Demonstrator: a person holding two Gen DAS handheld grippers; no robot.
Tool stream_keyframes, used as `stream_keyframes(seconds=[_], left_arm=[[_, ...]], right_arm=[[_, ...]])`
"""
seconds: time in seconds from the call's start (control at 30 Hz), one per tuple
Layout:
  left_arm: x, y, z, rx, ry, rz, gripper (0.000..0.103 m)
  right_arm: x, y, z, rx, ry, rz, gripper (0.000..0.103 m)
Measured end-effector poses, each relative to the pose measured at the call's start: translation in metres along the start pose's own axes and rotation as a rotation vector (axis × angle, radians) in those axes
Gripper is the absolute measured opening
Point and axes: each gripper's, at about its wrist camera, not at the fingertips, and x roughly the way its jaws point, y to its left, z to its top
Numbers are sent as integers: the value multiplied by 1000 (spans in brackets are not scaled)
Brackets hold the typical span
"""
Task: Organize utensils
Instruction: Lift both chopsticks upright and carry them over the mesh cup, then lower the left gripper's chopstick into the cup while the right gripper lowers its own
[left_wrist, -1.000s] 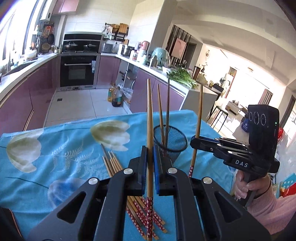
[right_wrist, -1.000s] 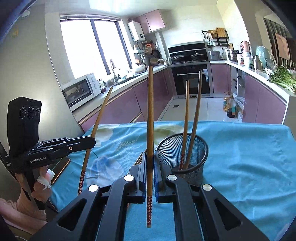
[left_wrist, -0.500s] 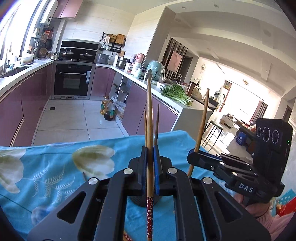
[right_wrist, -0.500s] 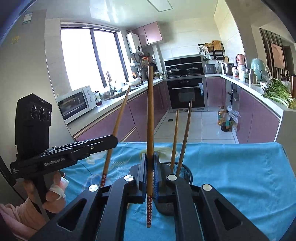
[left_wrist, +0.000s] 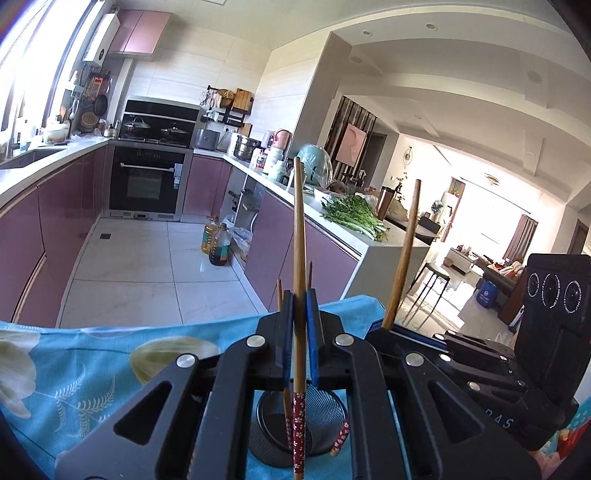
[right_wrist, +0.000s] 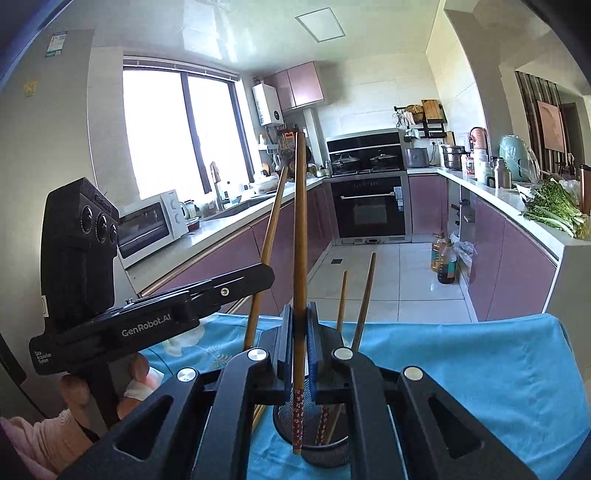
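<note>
My left gripper (left_wrist: 300, 314) is shut on an upright wooden chopstick (left_wrist: 298, 236) with a red flowered end. It hangs over the black mesh holder (left_wrist: 325, 410) on the blue cloth. My right gripper (right_wrist: 298, 325) is shut on a second upright chopstick (right_wrist: 300, 221), whose red end hangs at the holder's mouth (right_wrist: 328, 448). Two chopsticks (right_wrist: 364, 295) stand in the holder. The right gripper shows in the left wrist view (left_wrist: 384, 326), the left gripper in the right wrist view (right_wrist: 258, 275).
The table has a blue flowered cloth (left_wrist: 92, 369) with its far edge close behind the holder. Beyond are purple kitchen cabinets (right_wrist: 509, 258), an oven (right_wrist: 369, 206) and oil bottles on the floor (left_wrist: 216, 243). Greens (left_wrist: 354, 218) lie on the counter.
Both grippers have moved in over the mesh holder with their chopsticks and come close together. The loose chopsticks on the cloth have left the left wrist view.
</note>
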Motion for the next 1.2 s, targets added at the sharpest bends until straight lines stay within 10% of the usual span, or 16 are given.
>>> stream_keyframes(seconds=[0.63,1.2], left_arm=[[43,-12,-12,24,-11,53,8],[50,2,-44,75,141,80,8]], right_arm=[[20,-6,4,31,-47,-48,6],[43,-19,-25,43,107,-60,6]])
